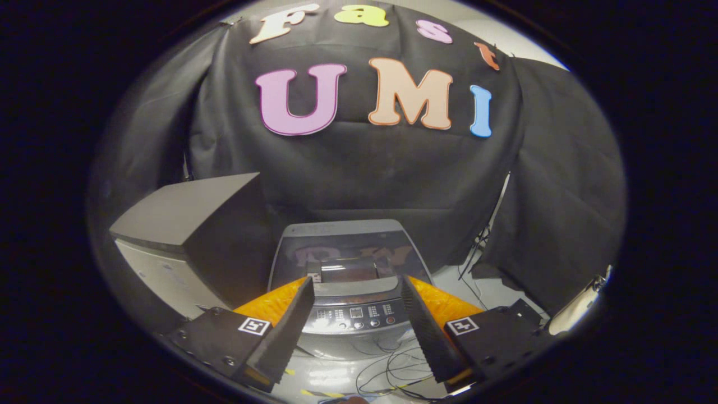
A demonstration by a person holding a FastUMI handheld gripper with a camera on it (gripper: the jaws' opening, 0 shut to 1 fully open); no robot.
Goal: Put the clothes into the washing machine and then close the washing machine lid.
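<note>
Dim booth; glare on washing machine lid (348, 247); fisheye bending edges; focus sharp.

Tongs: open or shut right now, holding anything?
Tongs: open, holding nothing; the washer sits just ahead of them, lid down.

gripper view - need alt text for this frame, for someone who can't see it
The gripper hangs open and holds nothing, its fingers spread either side of a grey top-loading washing machine just ahead, whose lid lies shut. A grey box-shaped unit stands beside the machine, loose cables trail on the pale floor below, and black cloth hangs behind.
</note>
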